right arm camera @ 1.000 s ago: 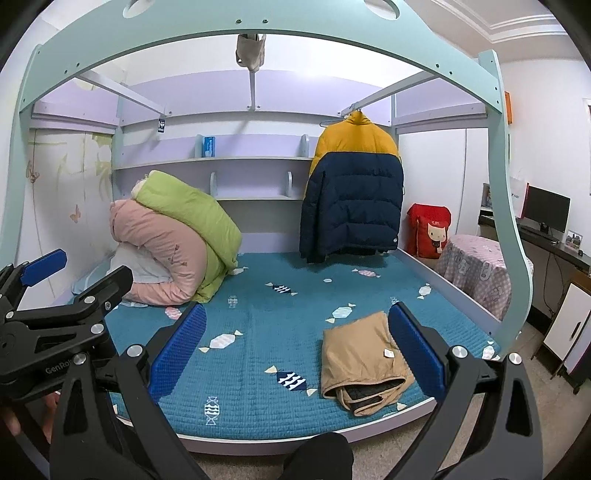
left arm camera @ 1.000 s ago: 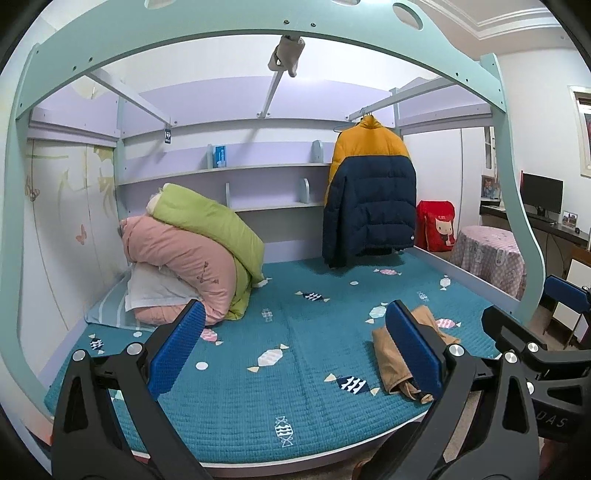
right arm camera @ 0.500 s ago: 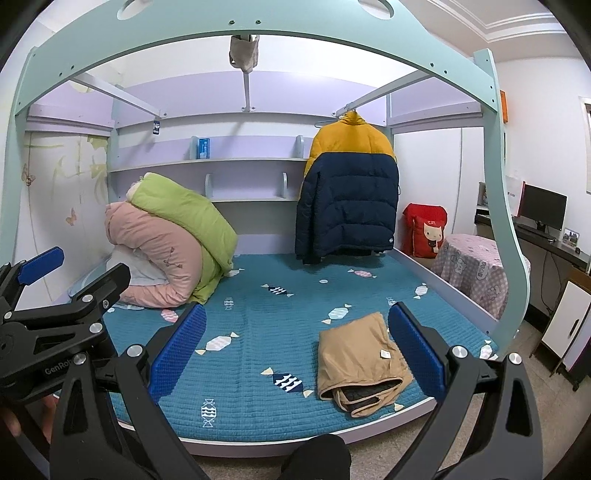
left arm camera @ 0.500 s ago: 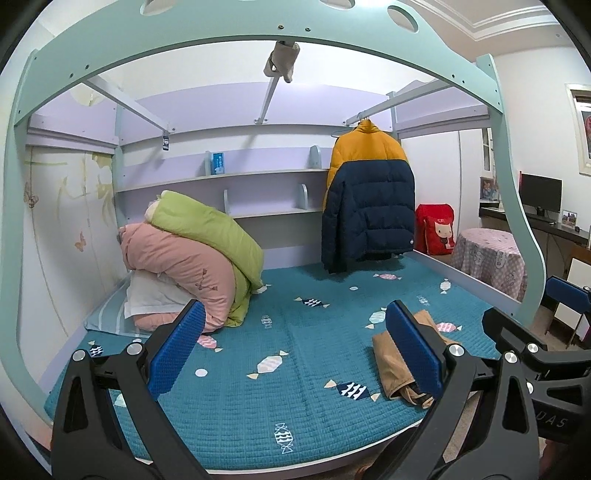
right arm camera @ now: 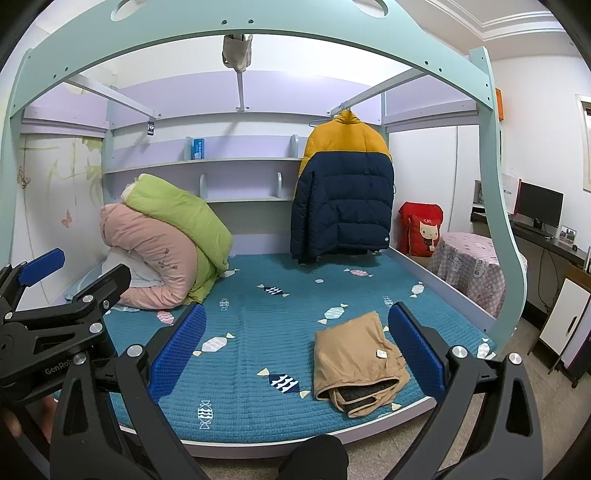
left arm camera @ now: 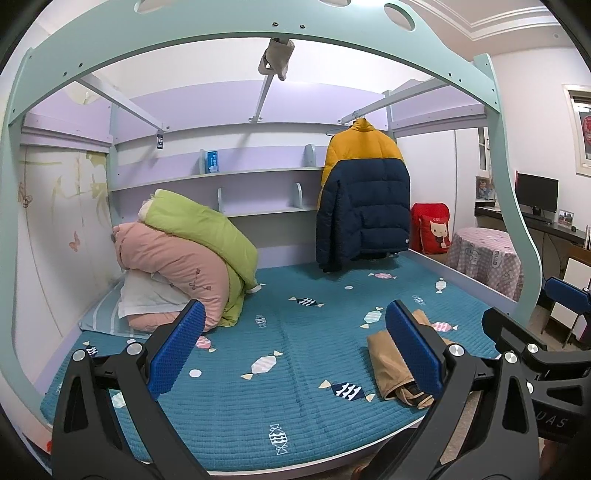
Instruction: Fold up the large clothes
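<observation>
1. I hold my left gripper (left arm camera: 293, 349) level in front of the bed, pointing along the mattress. Its blue pads (left arm camera: 177, 349) stand wide apart with nothing between them.
2. My right gripper (right arm camera: 295, 349) sits just beside it at about the same height, jaws spread just as wide and empty. Each gripper shows at the edge of the other's view: the right one at the right of the left wrist view, the left one at the left of the right wrist view.
3. Both grippers hover short of the near edge of the mattress, touching nothing.
4. The tan jacket (right arm camera: 356, 363) lies folded on the teal mattress cover (right arm camera: 258, 332), close to the near right corner, its dark lining showing at the open end towards me. A small white tag rests on top.
5. At the far left of the bed, a green quilt (right arm camera: 177, 218) leans over a pink quilt (right arm camera: 147, 254), with a white pillow (left arm camera: 147, 291) tucked under them.
6. A yellow and navy puffer coat (right arm camera: 343, 188) hangs from the rail of the bed frame (right arm camera: 295, 33) at the far right, its hem just above the mattress.
7. The wall shelf (right arm camera: 221, 160) behind holds a small blue box (right arm camera: 197, 147).
</observation>
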`<action>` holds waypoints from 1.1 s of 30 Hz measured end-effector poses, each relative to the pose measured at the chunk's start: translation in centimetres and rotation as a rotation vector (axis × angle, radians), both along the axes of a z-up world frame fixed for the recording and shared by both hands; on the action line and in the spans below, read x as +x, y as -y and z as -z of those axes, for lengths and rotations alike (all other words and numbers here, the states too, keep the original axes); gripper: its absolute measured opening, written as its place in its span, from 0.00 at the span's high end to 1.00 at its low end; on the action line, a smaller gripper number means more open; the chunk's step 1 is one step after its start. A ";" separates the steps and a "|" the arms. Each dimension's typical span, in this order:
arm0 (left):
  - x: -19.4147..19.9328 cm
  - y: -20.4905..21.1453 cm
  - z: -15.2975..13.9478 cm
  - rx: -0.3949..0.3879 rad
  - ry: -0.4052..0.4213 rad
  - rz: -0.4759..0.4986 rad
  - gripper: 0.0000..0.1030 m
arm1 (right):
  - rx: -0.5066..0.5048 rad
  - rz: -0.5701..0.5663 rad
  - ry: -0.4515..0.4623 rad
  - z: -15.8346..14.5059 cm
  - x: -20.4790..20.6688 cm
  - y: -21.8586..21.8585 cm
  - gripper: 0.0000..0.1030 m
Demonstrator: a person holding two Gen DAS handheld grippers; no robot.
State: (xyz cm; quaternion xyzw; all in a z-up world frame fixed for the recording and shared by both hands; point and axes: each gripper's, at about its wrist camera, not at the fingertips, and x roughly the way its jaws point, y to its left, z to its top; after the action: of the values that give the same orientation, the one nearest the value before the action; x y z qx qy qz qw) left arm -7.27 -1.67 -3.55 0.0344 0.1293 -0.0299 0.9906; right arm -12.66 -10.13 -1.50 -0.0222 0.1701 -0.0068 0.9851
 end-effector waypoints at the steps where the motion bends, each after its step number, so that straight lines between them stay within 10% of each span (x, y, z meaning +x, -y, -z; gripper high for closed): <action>1: 0.1 0.0 0.0 -0.001 0.000 0.001 0.05 | 0.001 0.002 0.000 0.0 0.0 0.0 0.07; 33: 0.5 0.0 0.0 -0.005 0.002 0.011 0.05 | 0.004 0.005 0.000 0.0 0.2 0.4 0.07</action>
State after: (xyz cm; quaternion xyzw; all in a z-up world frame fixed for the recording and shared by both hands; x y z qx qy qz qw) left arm -6.79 -1.70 -3.57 0.0328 0.1281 -0.0358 0.9906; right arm -12.44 -10.49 -1.46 -0.0199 0.1701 -0.0088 0.9852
